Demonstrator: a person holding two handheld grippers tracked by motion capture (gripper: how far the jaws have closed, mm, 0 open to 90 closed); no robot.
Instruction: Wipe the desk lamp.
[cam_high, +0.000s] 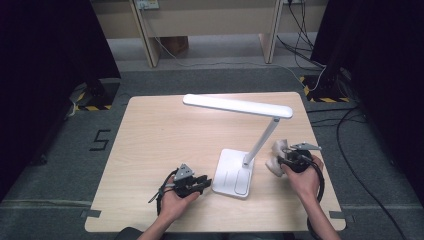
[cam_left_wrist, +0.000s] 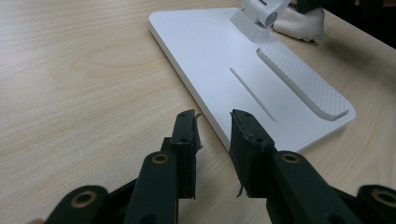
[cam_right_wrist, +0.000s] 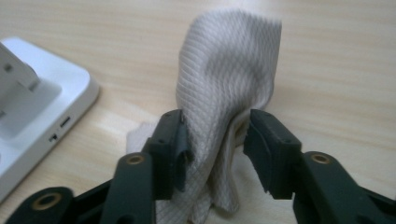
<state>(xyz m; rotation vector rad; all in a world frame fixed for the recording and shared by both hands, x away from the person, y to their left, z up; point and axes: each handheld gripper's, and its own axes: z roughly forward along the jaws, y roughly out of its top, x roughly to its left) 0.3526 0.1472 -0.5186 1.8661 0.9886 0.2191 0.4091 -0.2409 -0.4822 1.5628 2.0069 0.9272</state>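
A pale waffle-weave cloth (cam_right_wrist: 224, 88) is seen bunched upright between the fingers of the right gripper (cam_right_wrist: 215, 140). The jaws stand apart: the left pad touches the fabric, while a gap shows at the right pad, so the cloth is judged released or barely pinched rather than gripped. It lies on the table (cam_high: 150, 130), just beside the rear edge of the lamp base (cam_left_wrist: 243, 60).

The left gripper (cam_left_wrist: 212, 133) is held slightly parted with nothing between its fingers; the near corner of the base lies just ahead of its tips.

Several slips are possible from here. The soft, limp cloth may slump from between the pads if it is lifted without a firmer close. A loose fold may also be dragged against the slim lamp arm (cam_high: 261, 141). The base is smooth, hard white plastic, flat with rounded corners and a textured pad; it could be nudged across the smooth wood-grain surface if pushed by the left fingers.
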